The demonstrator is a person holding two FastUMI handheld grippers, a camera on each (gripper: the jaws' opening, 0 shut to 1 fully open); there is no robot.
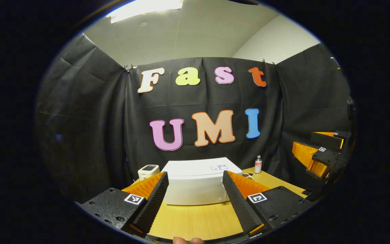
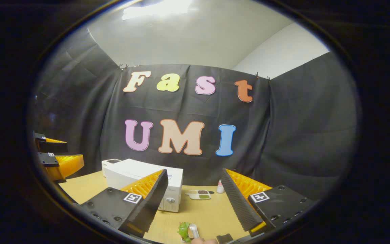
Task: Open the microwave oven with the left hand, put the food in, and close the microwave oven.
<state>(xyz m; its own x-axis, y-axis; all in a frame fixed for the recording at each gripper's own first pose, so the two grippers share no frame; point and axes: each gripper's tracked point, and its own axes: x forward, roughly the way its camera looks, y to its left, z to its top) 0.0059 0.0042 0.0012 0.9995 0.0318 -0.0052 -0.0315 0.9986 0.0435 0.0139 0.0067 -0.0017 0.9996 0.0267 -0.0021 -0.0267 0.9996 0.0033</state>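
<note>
Left claw (image 1: pixel 195 203) spread wide above wooden table (image 1: pixel 195 220), closed white microwave (image 1: pixel 198 184) ahead, small bottle (image 1: pixel 258 164) beside it

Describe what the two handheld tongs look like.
Both match. The left tongs have two long black wedge-shaped fingers with ribbed inner faces, orange ridged backing, and black bolted base plates, each bearing a small square black-and-white marker. The right tongs have the same black fingers, orange backing and markers.

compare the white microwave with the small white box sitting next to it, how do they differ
The microwave is much the bigger, a wide box with a plain white top; the small white box has a dark panel on top. The microwave has a round knob on its front; no knob shows on the small box. Both are white and sit on the wooden table.
</note>
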